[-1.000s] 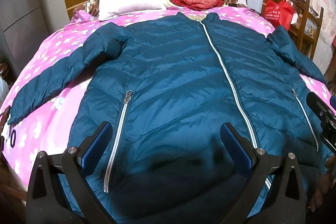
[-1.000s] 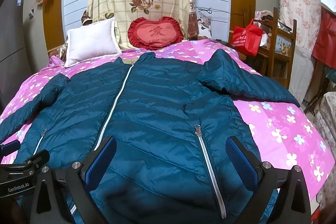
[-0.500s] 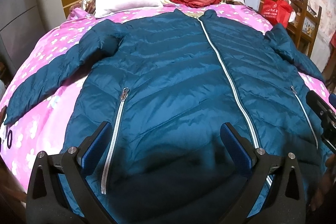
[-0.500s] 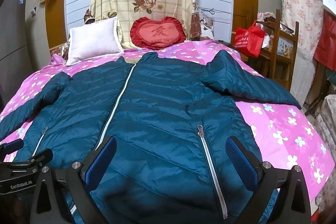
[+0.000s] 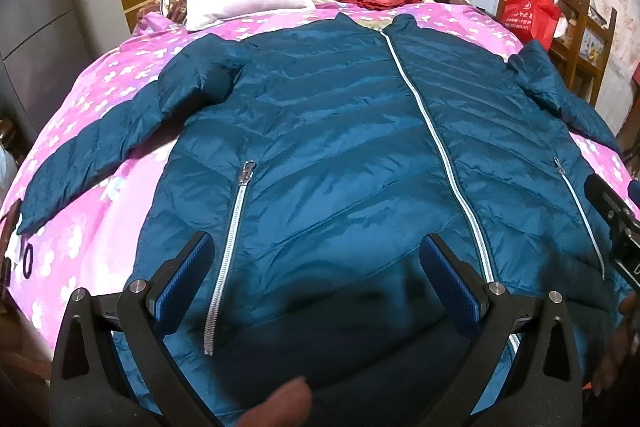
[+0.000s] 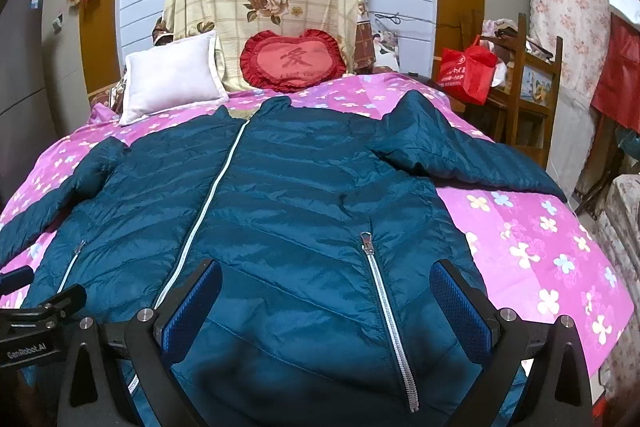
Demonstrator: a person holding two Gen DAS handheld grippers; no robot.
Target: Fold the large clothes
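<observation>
Jacket [image 5: 340, 155] flat and zipped, front up on pink bedspread [image 6: 540, 239], likely light, puffy, slippery; best pinched at hem or cuff; left gripper [image 5: 316, 279] and right gripper [image 6: 326, 301] both wide, empty.

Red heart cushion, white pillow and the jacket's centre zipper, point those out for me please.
red heart cushion [image 6: 293, 61]: right wrist view, its centre panel.
white pillow [image 6: 170, 79]: right wrist view, middle of its face.
centre zipper [image 5: 432, 131]: left wrist view, mid-length.
</observation>
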